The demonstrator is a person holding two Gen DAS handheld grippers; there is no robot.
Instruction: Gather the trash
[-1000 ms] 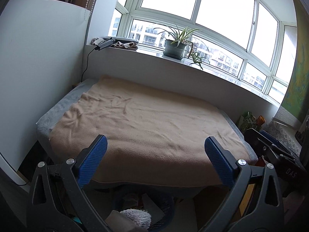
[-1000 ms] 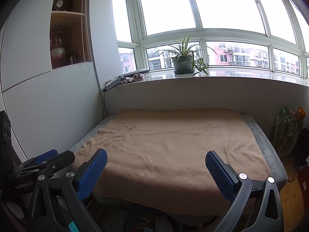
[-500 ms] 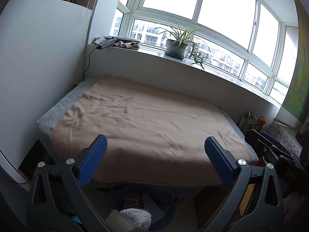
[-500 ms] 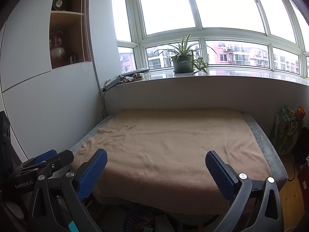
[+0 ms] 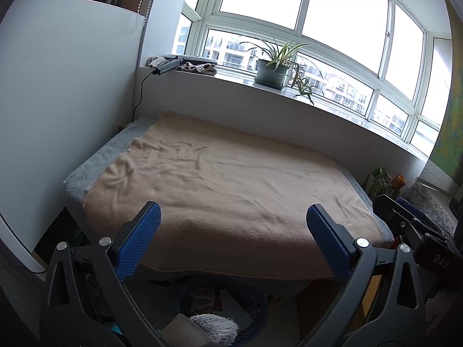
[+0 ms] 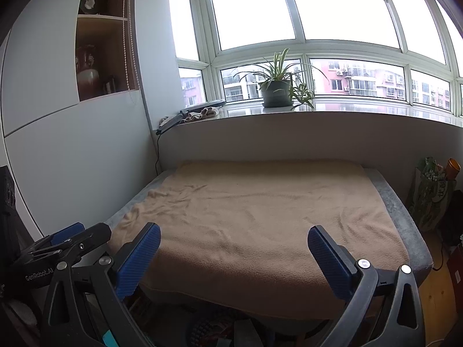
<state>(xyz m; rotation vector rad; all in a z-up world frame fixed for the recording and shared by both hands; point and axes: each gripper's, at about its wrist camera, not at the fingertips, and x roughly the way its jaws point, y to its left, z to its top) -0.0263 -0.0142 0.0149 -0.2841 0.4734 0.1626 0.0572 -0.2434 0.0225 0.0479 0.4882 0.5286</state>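
both the left gripper (image 5: 233,232) and right gripper (image 6: 233,253) gape wide, empty, above the dark round mesh basket (image 5: 254,303) below the tan fleece blanket (image 5: 231,185); reaching blind risks snagging fleece.

We can read two markings. At the lower left of the right wrist view, white lettering "GenRobot.AI" stands on the black body of the left gripper (image 6: 69,238). At the lower right of the left wrist view, the letters "DAS" stand on the black body of the right gripper (image 5: 411,217). Print on the green bag (image 6: 431,193) at the right edge is too blurred for us to read.
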